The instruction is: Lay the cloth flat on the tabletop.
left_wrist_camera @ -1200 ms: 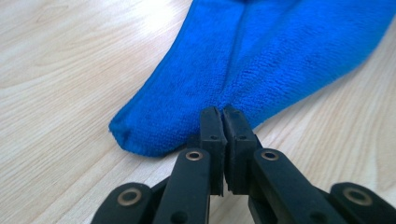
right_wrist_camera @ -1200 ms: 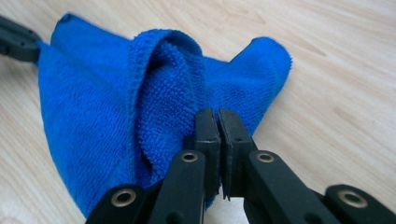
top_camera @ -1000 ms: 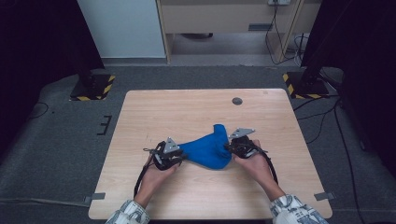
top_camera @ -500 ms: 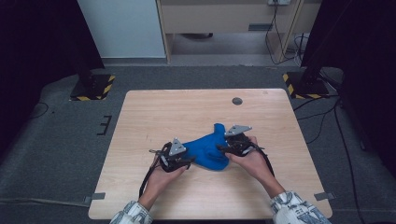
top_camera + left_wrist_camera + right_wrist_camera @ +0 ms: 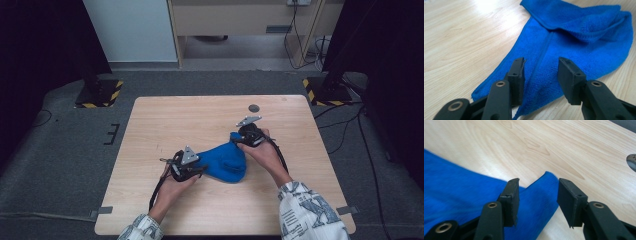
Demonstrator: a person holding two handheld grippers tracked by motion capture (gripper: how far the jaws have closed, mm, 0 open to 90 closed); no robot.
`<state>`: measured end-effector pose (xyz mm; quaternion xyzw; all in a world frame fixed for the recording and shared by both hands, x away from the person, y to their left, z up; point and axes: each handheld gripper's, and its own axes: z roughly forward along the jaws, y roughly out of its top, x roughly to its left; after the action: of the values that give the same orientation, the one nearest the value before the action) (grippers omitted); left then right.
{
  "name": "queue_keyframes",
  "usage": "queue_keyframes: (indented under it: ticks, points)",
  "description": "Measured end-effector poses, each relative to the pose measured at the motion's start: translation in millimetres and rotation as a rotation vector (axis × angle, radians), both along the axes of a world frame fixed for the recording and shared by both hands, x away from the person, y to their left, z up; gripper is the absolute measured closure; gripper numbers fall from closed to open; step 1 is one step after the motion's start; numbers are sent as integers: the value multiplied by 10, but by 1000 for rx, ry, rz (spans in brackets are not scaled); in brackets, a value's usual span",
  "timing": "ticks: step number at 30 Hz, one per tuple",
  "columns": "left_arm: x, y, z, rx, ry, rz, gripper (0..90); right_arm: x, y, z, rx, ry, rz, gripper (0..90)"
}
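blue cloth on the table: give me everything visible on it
The blue terry-like microfibre cloth lies rumpled and partly folded over itself near the middle of the light wooden table, with a stitched hem along its edges and a narrow corner reaching toward the far right. The left gripper stands at its near-left end, the right gripper at that far corner. Both have just been closing, but their black jaws straddle the fabric with visible gaps, not pinching it.
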<state>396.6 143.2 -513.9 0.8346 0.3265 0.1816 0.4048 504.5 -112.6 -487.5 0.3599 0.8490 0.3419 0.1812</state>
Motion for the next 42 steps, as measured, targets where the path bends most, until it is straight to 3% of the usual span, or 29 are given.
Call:
queue_keyframes:
  ticks: [4, 8, 12, 18, 25, 34, 42]
  points:
    - [11, 3, -53, 37, 10, -13, 616, 125, 66, -70, -16, 20, -8, 485]
    - [17, 7, -68, 34, 19, -19, 641, 200, 112, -152, -42, 43, -27, 471]
    - [20, 4, -91, 48, 28, -28, 674, 230, 94, -193, -40, 74, -21, 631]
    - [36, 24, -116, 54, 42, -30, 758, 203, 67, -175, -48, 68, -2, 872]
    - [62, 99, -84, 42, 45, 9, 857, 101, -71, -77, -44, 39, -13, 890]
    - [130, 313, -73, 12, 66, 69, 874, -50, -388, -5, -38, 34, -38, 896]
    - [182, 446, -88, 10, 78, 110, 878, -217, -601, -61, -27, 41, -63, 897]
